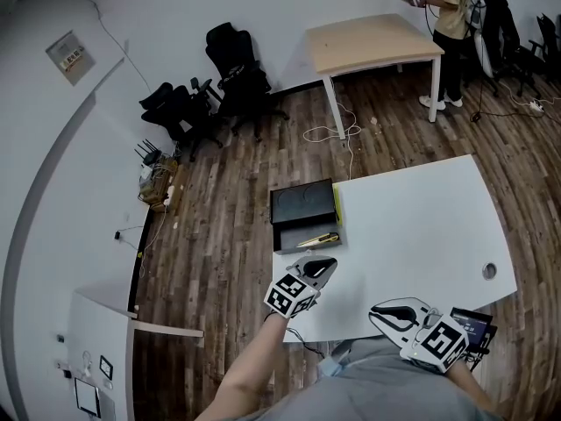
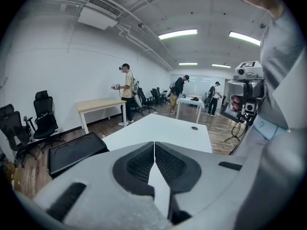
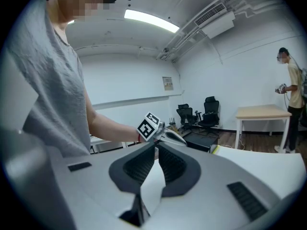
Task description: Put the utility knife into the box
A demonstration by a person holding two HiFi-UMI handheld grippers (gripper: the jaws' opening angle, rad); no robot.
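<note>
Your right claw (image 1: 379,310) is the closest thing to you, low by your grey shirt at the near edge of the white table (image 1: 421,226). Its two jaws are pressed together and nothing is between them. A little ahead of it and off to its left is your left claw (image 1: 326,263), over the near left corner of the table. Its jaws are pressed together too, and it holds nothing. Just past the left claw's tips, close but not touching, lies the utility knife (image 1: 317,239). It is gold and lies slanted on the grey near part of the box (image 1: 302,204), so it looks like it is already in the box. The black part of the box sits right behind the knife, a bit farther from the left claw, and a thin yellow-green strip (image 1: 337,205) runs along its right side. The box sits at the far left corner of the table. Well ahead of both claws, across the wood floor, stands a wooden table (image 1: 372,42) with a person (image 1: 451,16) at its right end. Far ahead and to the left of the left claw, some black chairs (image 1: 237,77) stand near the wall.
</note>
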